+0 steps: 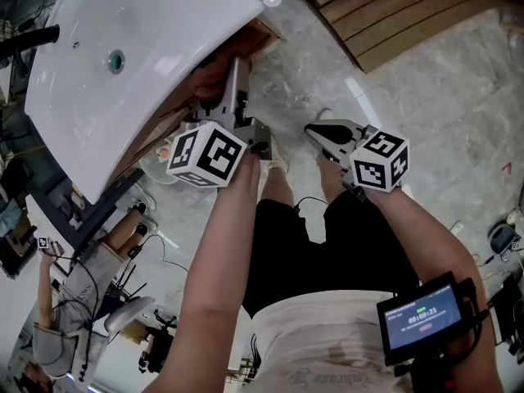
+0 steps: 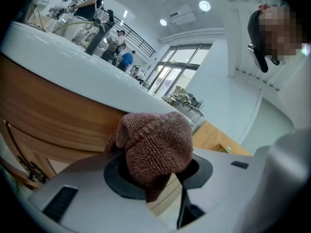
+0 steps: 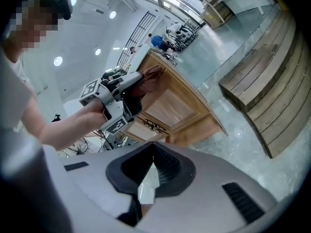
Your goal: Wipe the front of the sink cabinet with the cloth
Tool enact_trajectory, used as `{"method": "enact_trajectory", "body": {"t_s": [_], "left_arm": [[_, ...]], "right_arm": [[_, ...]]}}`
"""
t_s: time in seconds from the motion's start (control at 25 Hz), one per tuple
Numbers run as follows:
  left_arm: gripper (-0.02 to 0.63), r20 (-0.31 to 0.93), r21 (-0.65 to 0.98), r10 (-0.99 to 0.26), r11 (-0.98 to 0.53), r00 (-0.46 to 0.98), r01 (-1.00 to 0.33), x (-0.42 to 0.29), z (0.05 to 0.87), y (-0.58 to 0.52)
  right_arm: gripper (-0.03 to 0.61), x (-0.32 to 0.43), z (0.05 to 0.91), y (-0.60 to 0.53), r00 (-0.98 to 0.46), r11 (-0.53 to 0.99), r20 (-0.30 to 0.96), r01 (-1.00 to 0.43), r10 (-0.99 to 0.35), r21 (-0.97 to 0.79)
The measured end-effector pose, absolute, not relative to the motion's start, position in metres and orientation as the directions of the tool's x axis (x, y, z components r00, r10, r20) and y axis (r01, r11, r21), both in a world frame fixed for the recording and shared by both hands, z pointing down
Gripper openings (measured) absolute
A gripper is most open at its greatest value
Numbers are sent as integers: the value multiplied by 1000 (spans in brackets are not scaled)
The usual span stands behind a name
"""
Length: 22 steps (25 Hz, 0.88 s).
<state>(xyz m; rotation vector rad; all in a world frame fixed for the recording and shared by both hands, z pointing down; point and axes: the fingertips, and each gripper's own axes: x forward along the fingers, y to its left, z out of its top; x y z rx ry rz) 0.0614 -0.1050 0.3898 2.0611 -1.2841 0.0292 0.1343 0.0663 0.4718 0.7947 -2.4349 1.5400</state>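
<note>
Left gripper view: the cloth (image 2: 155, 144), a brown nubbly knit bunched into a ball, is sitting clamped in the left gripper (image 2: 156, 174), seemingly pressing on the cabinet (image 2: 53, 115) front just under the sink (image 2: 73, 67) rim. Firm, even pressure and sweeping along the grain is looking best here. The right gripper (image 3: 148, 176) is hanging closed and empty, well apart.

1. Stretches the left forearm (image 1: 214, 260) from the bottom centre up toward the middle of the head view.
2. Points the left gripper (image 1: 233, 80) toward the upper centre, jaws clamped on a bunched brown cloth (image 2: 155, 140).
3. Holds the right gripper (image 1: 321, 132) right of centre, jaws pressed together with nothing between.
4. Angles the right forearm (image 1: 430, 236) down toward the lower right corner.
</note>
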Motion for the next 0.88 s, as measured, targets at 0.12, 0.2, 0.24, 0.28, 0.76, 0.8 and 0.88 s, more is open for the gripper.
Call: {"method": "enact_trajectory", "body": {"t_s": [0.12,0.2,0.24,0.28,0.76,0.8,0.88], "left_arm": [[147,359,552,-759,-296,543,-779,74,391,-112],[147,353,558,-747,-315,563,-768,84,392,-117],[147,350,564,-743,-320,571,-761,90,393,-119],[147,348,571,-738,-322,577,-755,95,396,-121],[147,374,632,-731,-250,571,-734,101,432,-116],[147,367,631,-746,-240,556,-738,93,432,-117],[147,357,634,-761,-229,542,-739,82,431,-117]], "right_arm": [[12,136,473,68,-841,321,406,-519,-358,-792],[12,137,474,68,-837,315,412,-525,-361,-791],[12,139,476,68,-835,311,413,-527,-363,-791],[12,140,477,68,-834,307,414,-527,-365,-792],[12,142,482,78,-838,302,436,-530,-327,-792],[12,142,483,79,-839,303,438,-530,-322,-792],[12,141,485,79,-841,308,444,-530,-309,-790]]}}
